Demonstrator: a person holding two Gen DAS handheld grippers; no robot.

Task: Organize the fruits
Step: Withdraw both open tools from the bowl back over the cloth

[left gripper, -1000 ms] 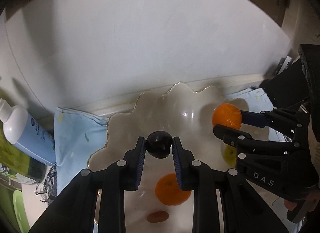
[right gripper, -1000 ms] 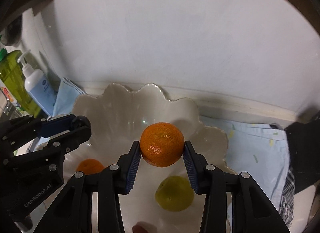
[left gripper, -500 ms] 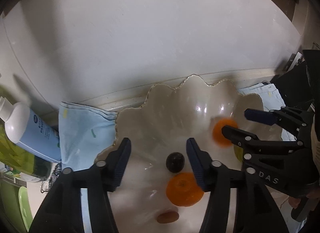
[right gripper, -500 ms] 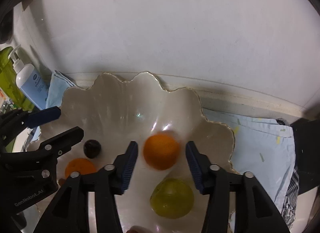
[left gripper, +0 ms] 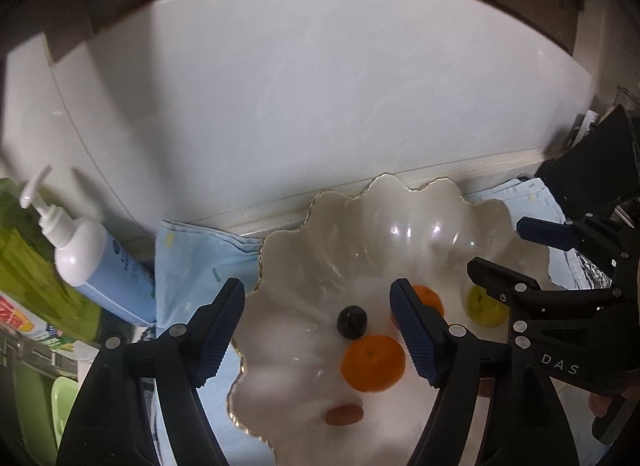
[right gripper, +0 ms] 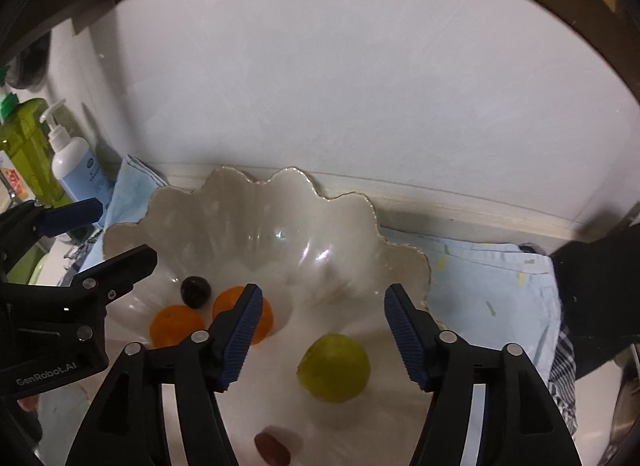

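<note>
fruits lay loose in the bowl (right gripper: 404,262); both my grippers, left (left gripper: 318,332) and right (right gripper: 322,336), had fingers apart, empty. the green one (right gripper: 333,368) looked round, light, bruisable: grip its widest middle.

- The left gripper (left gripper: 318,324), shut on the dark plum (left gripper: 351,321) a second ago, now gapes wide; the plum lies in the scalloped bowl (left gripper: 384,201).
- The right gripper (right gripper: 323,332) has let go its mandarin (right gripper: 264,316), which now rests beside the other mandarin (right gripper: 176,326) and the plum.
- Both grippers have drawn back from the bowl.
</note>
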